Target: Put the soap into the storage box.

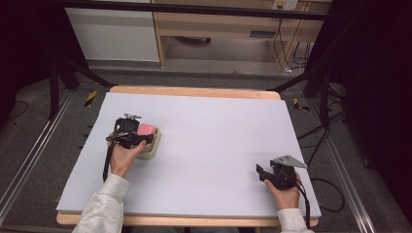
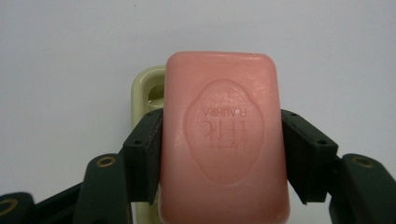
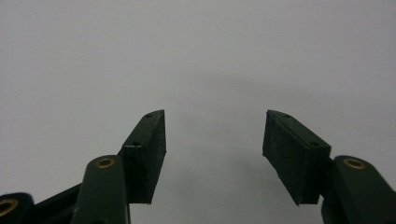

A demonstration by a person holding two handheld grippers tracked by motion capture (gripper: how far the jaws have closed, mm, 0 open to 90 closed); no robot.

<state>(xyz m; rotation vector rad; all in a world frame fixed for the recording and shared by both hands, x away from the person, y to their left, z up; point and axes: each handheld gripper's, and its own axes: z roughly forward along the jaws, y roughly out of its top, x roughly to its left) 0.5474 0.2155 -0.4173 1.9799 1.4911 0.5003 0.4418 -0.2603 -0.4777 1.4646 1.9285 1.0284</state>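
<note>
A wooden table [image 1: 194,92] carries a pale lilac-grey mat [image 1: 209,145] that covers nearly all of its top, leaving only a strip of wood showing along the far edge and the near edge. Taking the mat as the landmark, everything in hand sits on or over it. Over the left part of the mat, about midway between its far and near edges, the left gripper [image 1: 141,137] is held by the person's left hand [image 1: 122,159], a light grey sleeve [image 1: 104,206] running back past the mat's near edge. Its two black jaws are clamped on the long sides of a pink bar of soap [image 2: 224,140], one pad pressed flat against each side, the stamped face of the bar turned up toward the gripper's camera. Right under the soap lies a pale cream soap dish [image 2: 147,93], resting on the mat; whether the bar touches the dish cannot be told. At the mat's near right corner the right gripper [image 1: 265,173] sits low in the right hand [image 1: 286,194], its jaws parted with nothing but bare mat between them.
</note>
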